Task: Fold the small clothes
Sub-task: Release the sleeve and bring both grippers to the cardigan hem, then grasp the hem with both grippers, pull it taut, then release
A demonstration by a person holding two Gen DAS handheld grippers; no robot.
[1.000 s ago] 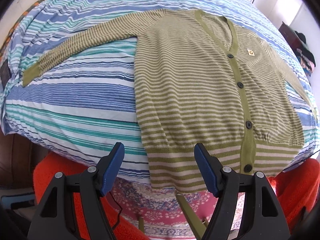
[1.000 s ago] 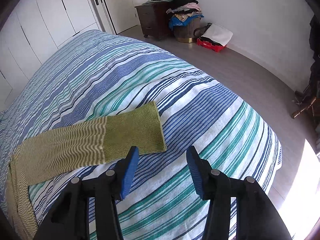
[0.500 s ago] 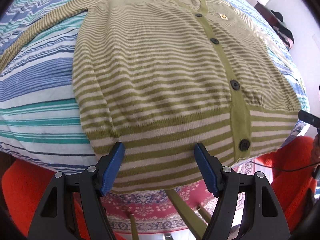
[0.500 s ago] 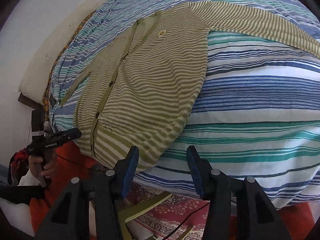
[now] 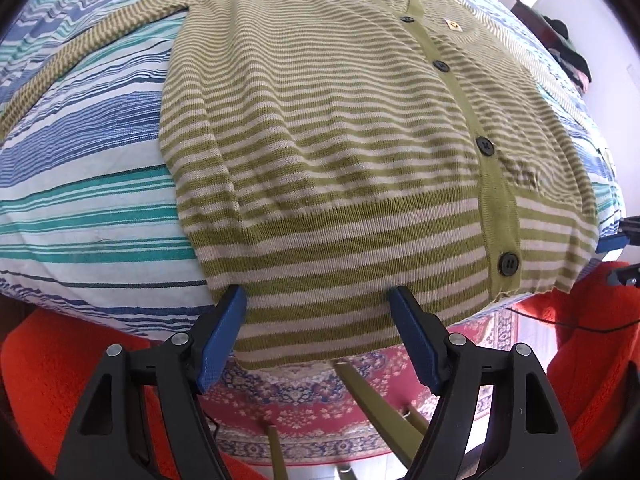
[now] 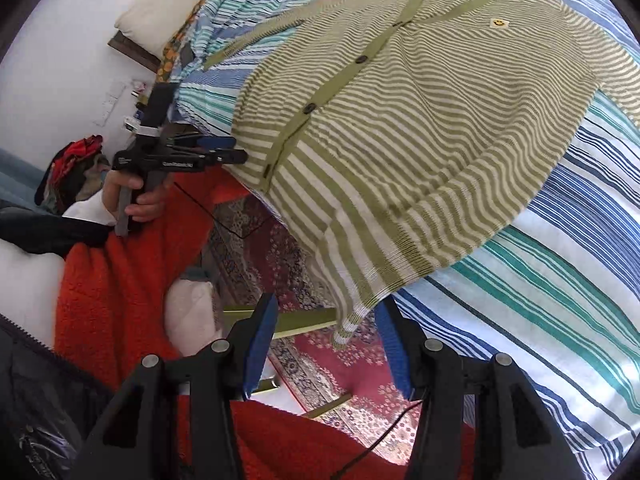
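Observation:
A green and cream striped cardigan (image 5: 340, 140) lies buttoned and face up on the striped bed cover, its hem hanging over the near bed edge. It also shows in the right wrist view (image 6: 420, 120). My left gripper (image 5: 320, 320) is open, its blue pads on either side of the hanging hem near the left corner. My right gripper (image 6: 326, 336) is open just below the hem's right corner (image 6: 348, 324). The left gripper (image 6: 208, 150) also shows in the right wrist view, held by a hand at the hem's other end.
The bed cover (image 5: 80, 200) has blue, teal and white stripes. A red patterned rug (image 5: 320, 400) lies on the floor below the bed edge. An orange fleece (image 6: 120, 280) is near both grippers. A pillow (image 6: 172, 4) lies at the head.
Both grippers have moved in to the cardigan's hem at the bed edge. The right gripper swung from the sleeve cuff to the hem's right corner.

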